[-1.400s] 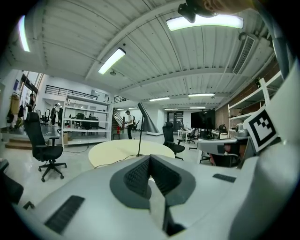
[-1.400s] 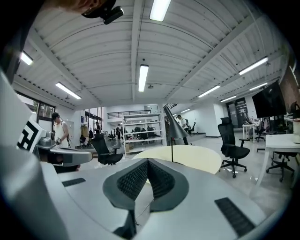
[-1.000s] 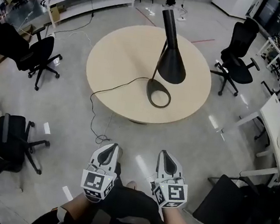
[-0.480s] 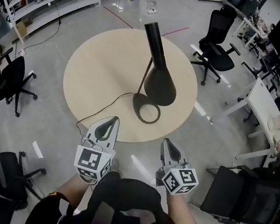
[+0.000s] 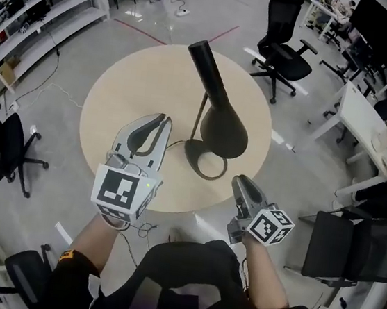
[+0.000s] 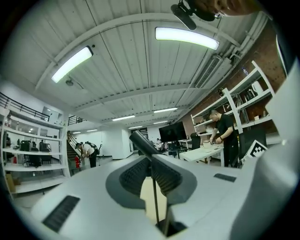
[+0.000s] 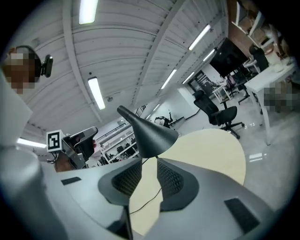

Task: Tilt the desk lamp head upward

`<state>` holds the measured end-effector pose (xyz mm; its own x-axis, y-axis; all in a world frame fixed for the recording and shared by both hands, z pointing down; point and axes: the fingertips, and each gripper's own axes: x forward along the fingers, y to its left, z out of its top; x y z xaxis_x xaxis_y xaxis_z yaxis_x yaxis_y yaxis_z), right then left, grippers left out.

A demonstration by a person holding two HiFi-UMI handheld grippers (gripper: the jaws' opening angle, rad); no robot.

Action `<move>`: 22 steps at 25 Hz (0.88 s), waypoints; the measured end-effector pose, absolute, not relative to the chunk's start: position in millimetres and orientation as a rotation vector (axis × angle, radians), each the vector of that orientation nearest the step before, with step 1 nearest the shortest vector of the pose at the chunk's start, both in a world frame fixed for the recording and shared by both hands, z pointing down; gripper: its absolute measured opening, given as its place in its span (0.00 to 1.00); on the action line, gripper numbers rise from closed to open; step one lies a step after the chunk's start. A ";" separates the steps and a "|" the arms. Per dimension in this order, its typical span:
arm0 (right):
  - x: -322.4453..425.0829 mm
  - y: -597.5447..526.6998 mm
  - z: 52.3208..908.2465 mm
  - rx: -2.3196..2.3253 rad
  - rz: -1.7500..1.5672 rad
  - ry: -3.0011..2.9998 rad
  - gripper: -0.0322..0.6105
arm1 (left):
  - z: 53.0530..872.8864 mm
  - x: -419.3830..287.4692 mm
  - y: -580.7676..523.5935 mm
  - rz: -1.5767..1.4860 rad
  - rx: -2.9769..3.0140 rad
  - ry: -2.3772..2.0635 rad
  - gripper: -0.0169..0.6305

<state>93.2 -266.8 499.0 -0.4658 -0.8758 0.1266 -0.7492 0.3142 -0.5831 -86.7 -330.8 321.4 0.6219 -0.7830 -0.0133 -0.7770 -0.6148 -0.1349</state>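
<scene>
The left gripper [image 5: 160, 119] is way further forward now, out over the near edge of the round table [image 5: 108, 112], just left of the desk lamp [image 5: 222, 122] base. Its jaws are opening with nothing between them. The right gripper [image 5: 241, 182] is up at the table's rim too, and a second ago both were back over the floor.

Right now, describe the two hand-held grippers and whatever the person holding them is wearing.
Both are pale grey plastic tools. The left gripper and right gripper each end in two curved jaws lined with dark ribbed pads, and each carries a white cube printed with black square markers. No cables show on them. The person wears a black top; the forearms are bare.
</scene>
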 end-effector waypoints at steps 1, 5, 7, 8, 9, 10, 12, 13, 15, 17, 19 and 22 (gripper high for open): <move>95.5 -272.5 500.7 -1.459 -0.896 2.342 0.20 | 316.8 -83.5 -339.7 -0.078 -2.708 1.300 0.13; 110.3 -294.2 501.3 -1.365 -0.961 2.250 0.23 | 290.3 -65.4 -373.9 -0.118 -2.686 1.272 0.21; 122.9 -304.8 506.6 -1.309 -1.010 2.184 0.23 | 274.3 -53.5 -389.8 -0.126 -2.669 1.264 0.23; 131.0 -309.8 513.0 -1.281 -1.044 2.147 0.23 | 266.4 -46.4 -398.1 -0.129 -2.657 1.263 0.24; 139.2 -314.6 520.4 -1.255 -1.087 2.102 0.23 | 258.3 -38.9 -406.9 -0.133 -2.643 1.264 0.24; 145.4 -319.1 525.6 -1.223 -1.130 2.051 0.23 | 249.9 -31.6 -415.4 -0.139 -2.630 1.263 0.25; 149.2 -327.2 526.1 -1.133 -1.169 1.991 0.23 | 232.2 -19.1 -428.7 -0.145 -2.606 1.257 0.26; 148.9 -330.3 524.8 -1.093 -1.167 1.989 0.23 | 223.9 -13.7 -433.0 -0.147 -2.593 1.251 0.26; 147.9 -335.8 522.8 -1.031 -1.155 2.000 0.23 | 211.8 -2.1 -440.9 -0.158 -2.575 1.233 0.28; 147.7 -340.9 522.3 -0.981 -1.158 2.001 0.23 | 208.8 10.2 -451.9 -0.191 -2.574 1.221 0.29; 148.9 -344.6 523.1 -0.943 -1.170 1.993 0.23 | 214.4 20.8 -464.7 -0.243 -2.577 1.223 0.29; 152.7 -351.3 518.8 -0.877 -1.176 1.995 0.23 | 227.2 32.3 -483.4 -0.309 -2.599 1.238 0.29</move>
